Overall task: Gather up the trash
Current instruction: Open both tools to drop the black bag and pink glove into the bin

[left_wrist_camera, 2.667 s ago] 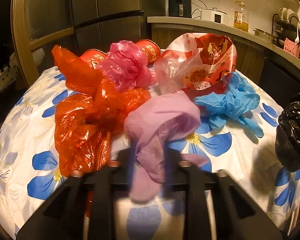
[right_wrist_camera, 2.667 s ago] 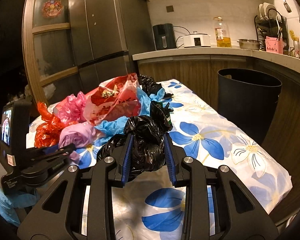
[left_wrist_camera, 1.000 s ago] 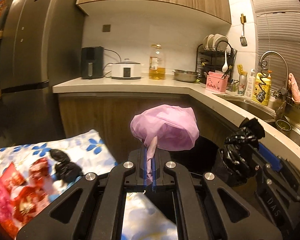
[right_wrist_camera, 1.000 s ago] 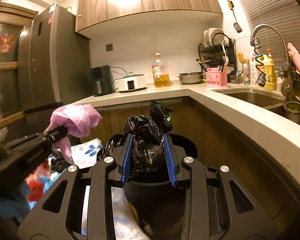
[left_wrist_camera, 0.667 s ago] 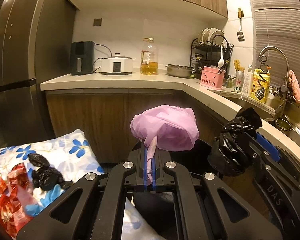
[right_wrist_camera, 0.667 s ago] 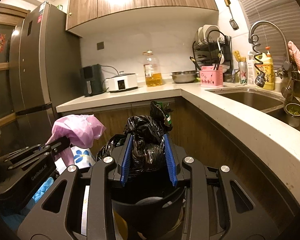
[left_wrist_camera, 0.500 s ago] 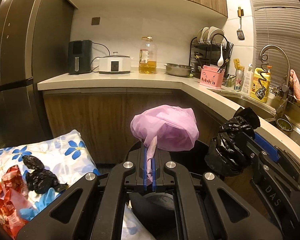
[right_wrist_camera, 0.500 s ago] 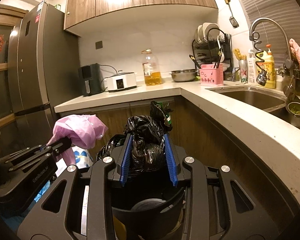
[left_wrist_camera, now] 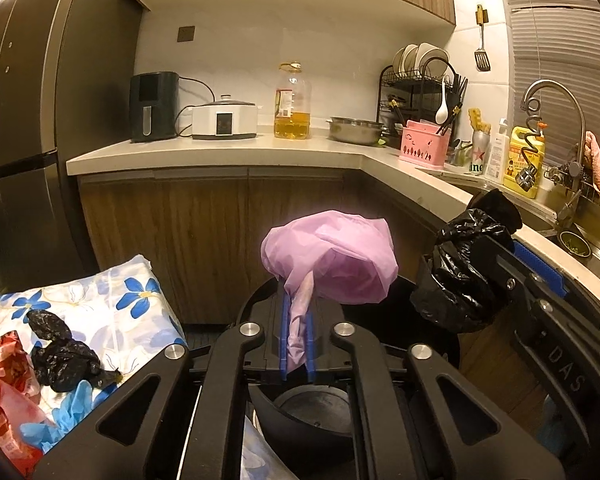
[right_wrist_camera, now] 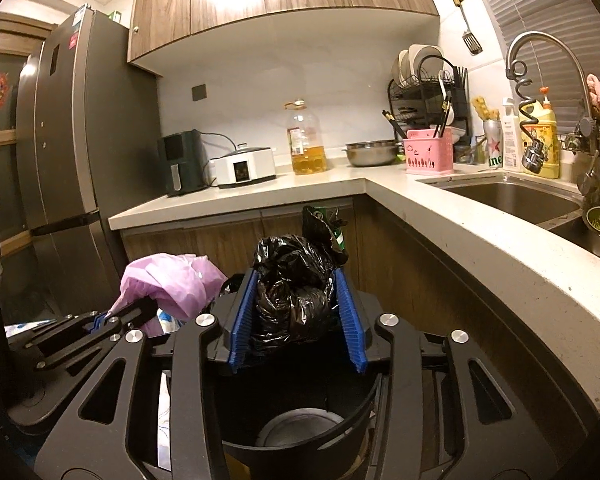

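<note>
Kitchen cabinets fill the left wrist view, where the left hand-held gripper has its jaws opening, the tail of a crumpled pale purple plastic bag between its blue pads, above a round black plastic bin; a flower-print cloth surface lies at nine o'clock. In the right wrist view, the right hand-held gripper is opening too, a crumpled black plastic bag between its pads, the bin at six o'clock.
</note>
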